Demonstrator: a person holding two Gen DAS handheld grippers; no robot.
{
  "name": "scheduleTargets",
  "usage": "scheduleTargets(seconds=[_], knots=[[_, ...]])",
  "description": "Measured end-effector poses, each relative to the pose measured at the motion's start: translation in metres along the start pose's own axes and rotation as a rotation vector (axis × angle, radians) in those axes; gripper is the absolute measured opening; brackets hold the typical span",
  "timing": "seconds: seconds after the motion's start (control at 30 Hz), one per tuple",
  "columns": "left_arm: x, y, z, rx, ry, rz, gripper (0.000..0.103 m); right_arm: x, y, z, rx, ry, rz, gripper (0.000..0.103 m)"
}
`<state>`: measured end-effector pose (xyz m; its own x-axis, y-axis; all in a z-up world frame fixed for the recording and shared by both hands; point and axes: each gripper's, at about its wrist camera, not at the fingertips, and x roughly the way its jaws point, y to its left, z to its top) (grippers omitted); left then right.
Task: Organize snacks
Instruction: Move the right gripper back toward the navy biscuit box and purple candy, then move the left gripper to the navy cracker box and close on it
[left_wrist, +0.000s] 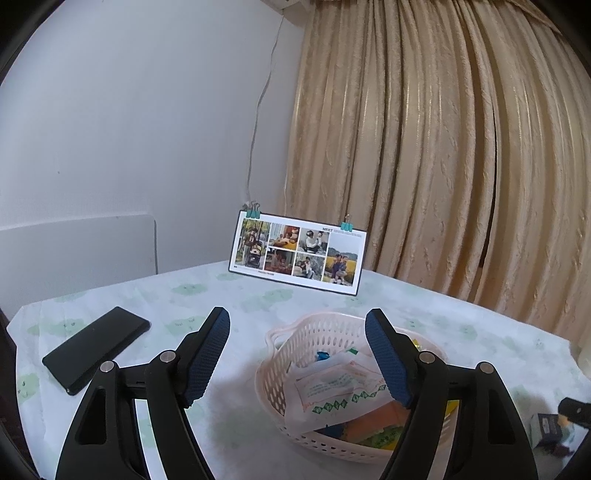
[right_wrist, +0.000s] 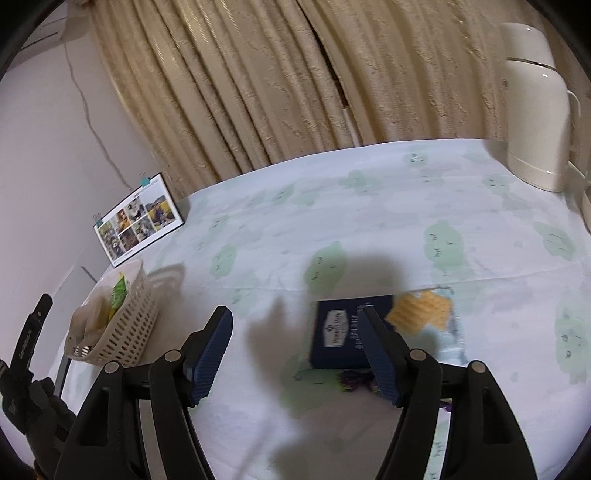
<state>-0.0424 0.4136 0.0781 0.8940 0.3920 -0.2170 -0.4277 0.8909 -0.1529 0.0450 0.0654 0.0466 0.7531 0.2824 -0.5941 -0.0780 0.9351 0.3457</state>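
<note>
Left gripper (left_wrist: 297, 350) hovering over the near-left rim of the pink basket (left_wrist: 306, 334), fingers (left_wrist: 207, 354) spread wide and gripping nothing. Sitting on the desk (left_wrist: 221, 295) under a pale cloth with green prints. Holding several snack packets inside the basket: a white sachet (left_wrist: 332, 391) with a green diamond border lying on top, an orange packet (left_wrist: 373, 417) beneath it, bits of blue, green and yellow wrapping showing around them. Lying well to the left of the basket, a black phone (left_wrist: 96, 347), flat on the cloth. Standing behind the basket, against the wall, a photo collage card (left_wrist: 299, 251) with teal clips on its top edge. Hanging behind and to the right of the basket, a beige curtain (left_wrist: 443, 147).

Right gripper (right_wrist: 295, 354) hanging well to the right of the basket (right_wrist: 122, 325), fingers (right_wrist: 210, 354) likewise wide apart and empty. Resting flat on the cloth just beyond the right finger, a dark blue snack box (right_wrist: 340, 332) with a white label, blurred. Lying just beside the box, farther from the basket, a pale blue packet (right_wrist: 424, 310) picturing yellow crackers. Showing just in front of the box, something small and purple (right_wrist: 354, 380), possibly a wrapper, too blurred to name. Standing far to the right of the basket, near the curtain (right_wrist: 258, 92), a white thermos jug (right_wrist: 535, 110).
</note>
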Motion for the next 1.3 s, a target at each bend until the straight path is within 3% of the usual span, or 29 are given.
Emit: scheduleTargets(seconds=[0.7, 0.97, 1.3], knots=[[-0.035, -0.013, -0.002, 0.041, -0.155, -0.003, 0.080, -0.012, -0.039, 0.008, 0.082, -0.022, -0.050, 0.071], [-0.065, -0.030, -0.007, 0.073, -0.251, -0.069, 0.085, -0.011, -0.046, 0.008, 0.103, -0.013, -0.054, 0.071], [-0.078, -0.061, -0.012, 0.147, -0.239, -0.160, 0.094, -0.013, -0.054, 0.009, 0.125, -0.012, -0.067, 0.073]])
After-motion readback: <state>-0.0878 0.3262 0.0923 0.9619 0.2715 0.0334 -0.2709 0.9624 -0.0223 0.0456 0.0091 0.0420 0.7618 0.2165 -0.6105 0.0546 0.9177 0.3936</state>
